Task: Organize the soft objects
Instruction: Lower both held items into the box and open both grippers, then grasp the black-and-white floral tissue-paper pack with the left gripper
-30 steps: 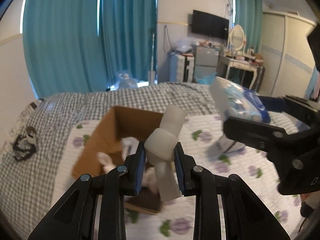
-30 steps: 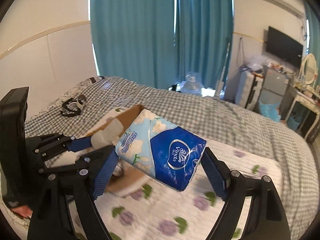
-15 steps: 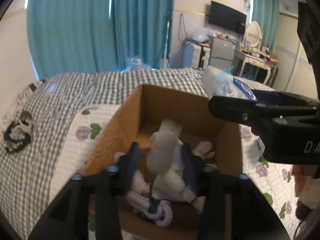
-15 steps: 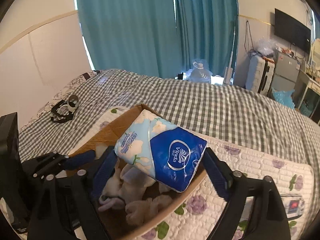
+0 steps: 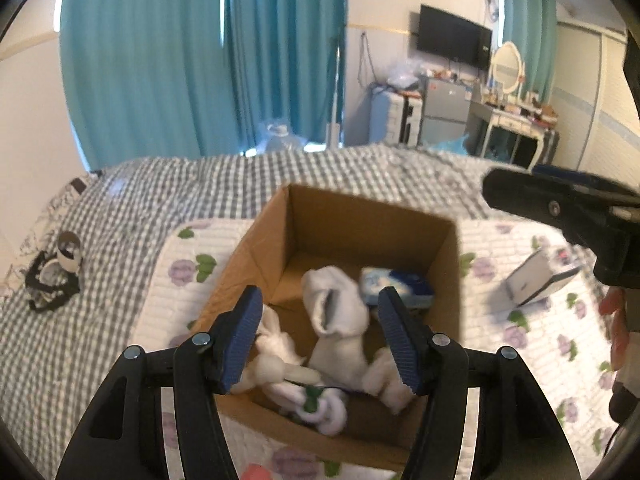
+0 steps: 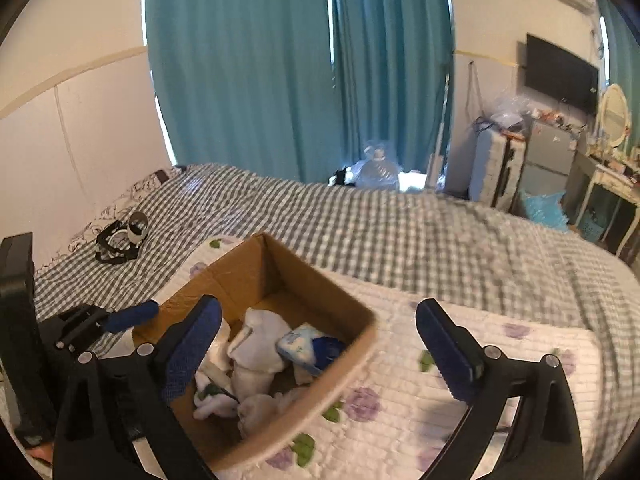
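An open cardboard box (image 5: 372,224) stands on the bed, also in the right wrist view (image 6: 320,284). Inside lie white socks (image 5: 336,312) and a blue and white tissue pack (image 5: 400,286), which also shows in the right wrist view (image 6: 308,344) next to the socks (image 6: 260,340). My left gripper (image 5: 322,338) is open and empty just above the box's near side. My right gripper (image 6: 320,354) is open and empty above the box's right rim; it shows at the right of the left wrist view (image 5: 560,208).
The box sits on a white flowered quilt (image 6: 460,360) over a grey checked bedspread (image 6: 400,232). A small white box (image 5: 532,280) lies on the quilt to the right. A black strapped device (image 5: 56,276) lies at the bed's left. Teal curtains and furniture stand behind.
My left gripper opened and dropped the white sock into the box. My right gripper opened and dropped the tissue pack into the box. Both now hang open above it.
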